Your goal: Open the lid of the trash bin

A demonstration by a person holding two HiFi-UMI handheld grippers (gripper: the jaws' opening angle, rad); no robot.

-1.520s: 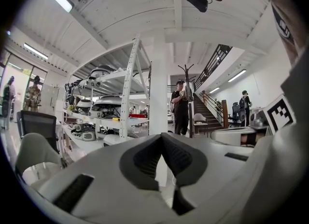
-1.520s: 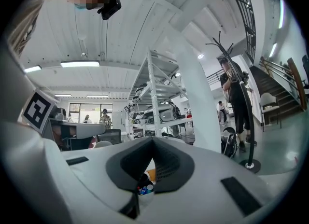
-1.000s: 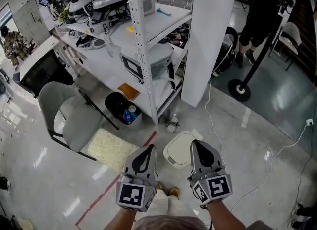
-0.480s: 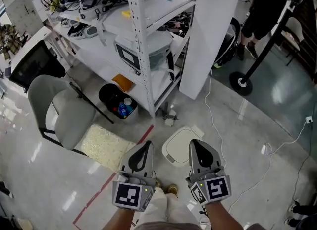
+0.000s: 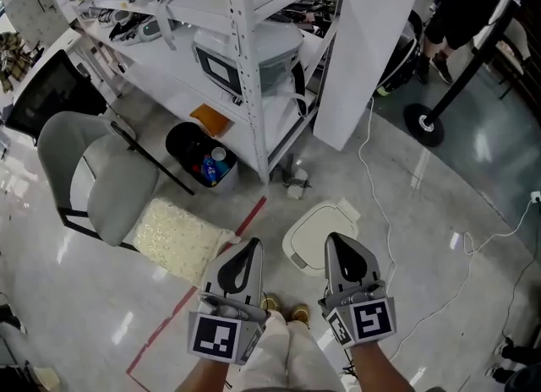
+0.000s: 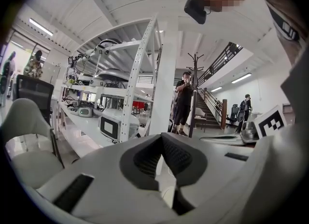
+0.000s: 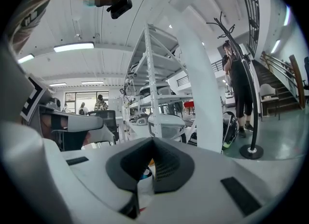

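Note:
The white trash bin (image 5: 314, 232) stands on the grey floor with its lid down, seen from above in the head view. It sits just beyond and between my two grippers. My left gripper (image 5: 250, 247) is held at the bin's near left, jaws shut and empty. My right gripper (image 5: 336, 242) hangs over the bin's near right edge, also shut and empty. Whether either touches the bin I cannot tell. In the left gripper view the left gripper (image 6: 161, 139) points at the shelves. In the right gripper view the right gripper (image 7: 153, 144) points the same way.
A white shelf rack (image 5: 245, 52) with devices stands ahead, a white pillar (image 5: 372, 44) to its right. A black open bin (image 5: 201, 155) with bottles, a grey chair (image 5: 97, 183) and a white mat (image 5: 176, 238) lie to the left. A cable (image 5: 397, 238) and a stand base (image 5: 423, 124) are at the right.
The head view has shifted, so the shelves and the black bin sit higher in the picture. Both grippers stay shut, side by side, in the same pose.

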